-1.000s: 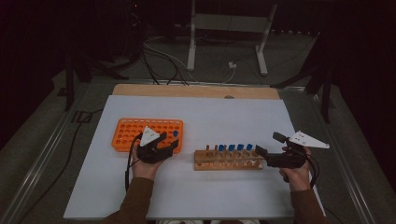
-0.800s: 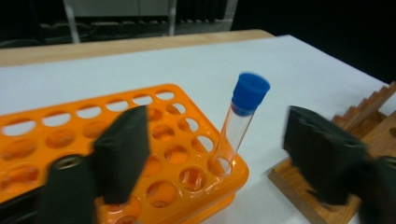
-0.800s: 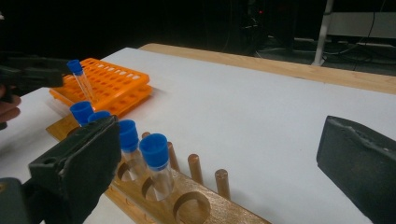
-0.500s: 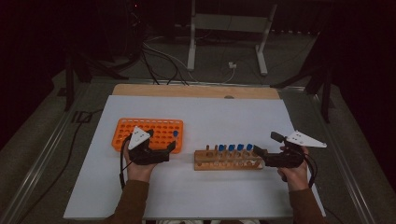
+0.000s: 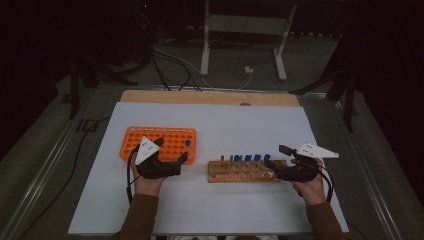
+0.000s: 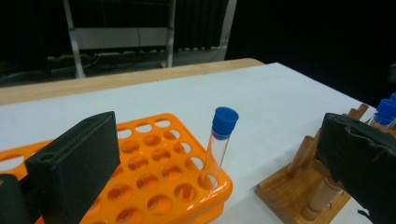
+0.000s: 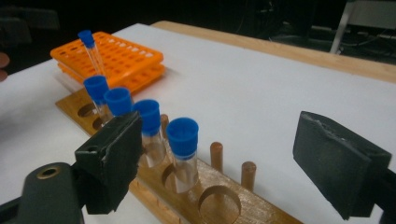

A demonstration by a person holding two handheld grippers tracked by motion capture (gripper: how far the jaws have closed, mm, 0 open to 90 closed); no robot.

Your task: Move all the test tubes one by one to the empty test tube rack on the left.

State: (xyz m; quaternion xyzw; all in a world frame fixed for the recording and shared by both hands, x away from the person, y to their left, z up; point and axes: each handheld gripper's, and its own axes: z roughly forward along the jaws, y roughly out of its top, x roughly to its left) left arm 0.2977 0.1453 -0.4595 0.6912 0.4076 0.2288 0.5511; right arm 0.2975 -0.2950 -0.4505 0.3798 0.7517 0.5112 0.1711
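- Tube point(image 5: 187, 143) in high view: stands at the orange rack's point(image 5: 131, 142) right corner; wooden rack point(image 5: 218, 175) near the mat's front edge.
- Left gripper point(image 6: 215, 177) view: jaws just opened, released, tube point(image 6: 220, 142) leaning between them; light, slick, fragile, so grip below the cap point(image 6: 225, 121).
- Right gripper point(image 7: 219, 163) view: jaws closing, unclenched, around nothing yet.

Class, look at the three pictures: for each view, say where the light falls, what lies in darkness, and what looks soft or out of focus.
High view: the white table sheet is dimly lit, the room behind nearly black. Left gripper view: the blue-capped clear tube in the orange plastic rack is fairly sharp; the near black jaws are soft. Right gripper view: the wooden rack is lit, the background dark, the image grainy.
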